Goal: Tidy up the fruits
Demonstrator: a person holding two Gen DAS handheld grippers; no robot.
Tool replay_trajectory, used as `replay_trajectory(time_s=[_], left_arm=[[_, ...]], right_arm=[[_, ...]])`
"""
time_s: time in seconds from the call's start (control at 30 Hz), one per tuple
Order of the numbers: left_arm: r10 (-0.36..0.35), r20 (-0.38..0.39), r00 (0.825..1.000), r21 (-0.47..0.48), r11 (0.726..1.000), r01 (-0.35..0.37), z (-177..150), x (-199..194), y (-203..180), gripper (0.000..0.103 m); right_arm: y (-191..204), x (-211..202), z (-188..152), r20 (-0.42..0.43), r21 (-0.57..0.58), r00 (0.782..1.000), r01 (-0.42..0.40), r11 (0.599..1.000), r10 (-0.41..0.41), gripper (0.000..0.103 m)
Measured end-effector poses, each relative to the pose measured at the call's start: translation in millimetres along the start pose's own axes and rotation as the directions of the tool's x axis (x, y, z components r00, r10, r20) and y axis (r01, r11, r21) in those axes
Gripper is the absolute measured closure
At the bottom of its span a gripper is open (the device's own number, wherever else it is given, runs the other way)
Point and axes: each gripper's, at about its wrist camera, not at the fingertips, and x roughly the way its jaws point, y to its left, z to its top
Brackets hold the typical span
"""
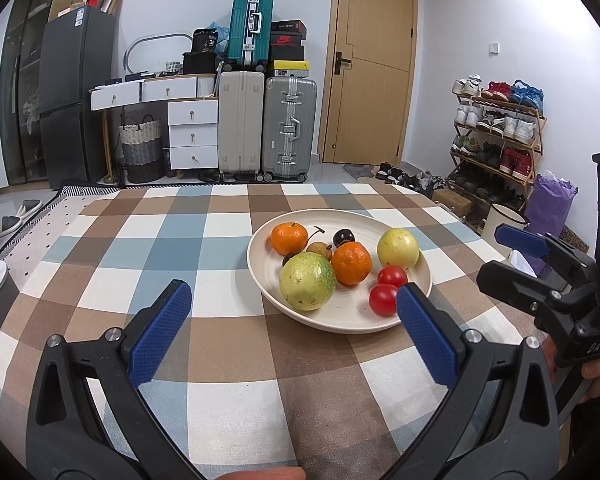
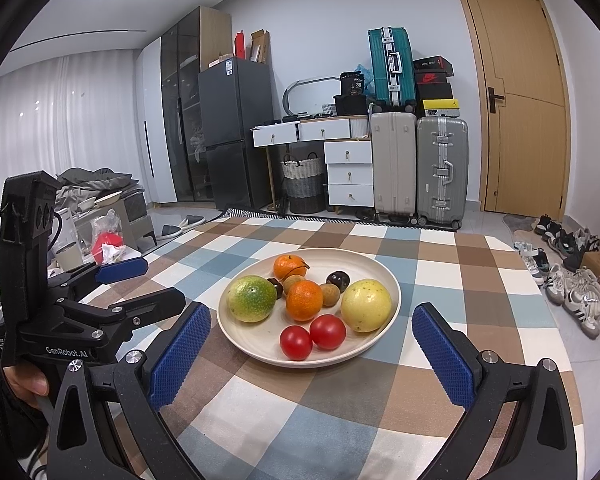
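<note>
A cream plate [image 2: 388, 280] sat on the checked table [image 2: 340, 400], holding all the fruit — two oranges [image 2: 303, 300], two red tomatoes [image 2: 327, 331], a green passion fruit [image 2: 251, 298], a yellow passion fruit [image 2: 366, 305], brown longans [image 2: 329, 294] and a dark round fruit [image 2: 337, 279] too small to name. The right gripper [image 2: 311, 354] hovered just before the plate's near rim, spread wide and empty. The left gripper [image 1: 294, 332] hung at the plate's left side, also wide and empty, its right pad [image 1: 426, 340] overlapping the rim in view.

bare tablecloth [image 2: 340, 408] ahead, plate [image 2: 256, 344] crowded
</note>
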Motion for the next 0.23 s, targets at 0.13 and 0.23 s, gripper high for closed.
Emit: replay_trajectory(time_s=[0.13,0.23], left_arm=[[-0.001,0.004,1.0,0.002,1.0,0.001,-0.5,-1.0,-0.7,0.001],[0.002,0.002,1.0,0.0,1.0,-0.002,-0.6,-0.9,-0.5,0.001]], right_arm=[[0.3,0.0,0.0,0.0,0.0,1.0,0.0,1.0,0.0,0.0],[0.0,0.2,0.0,-0.001,0.0,1.0,-0.001,1.0,0.001,0.0]])
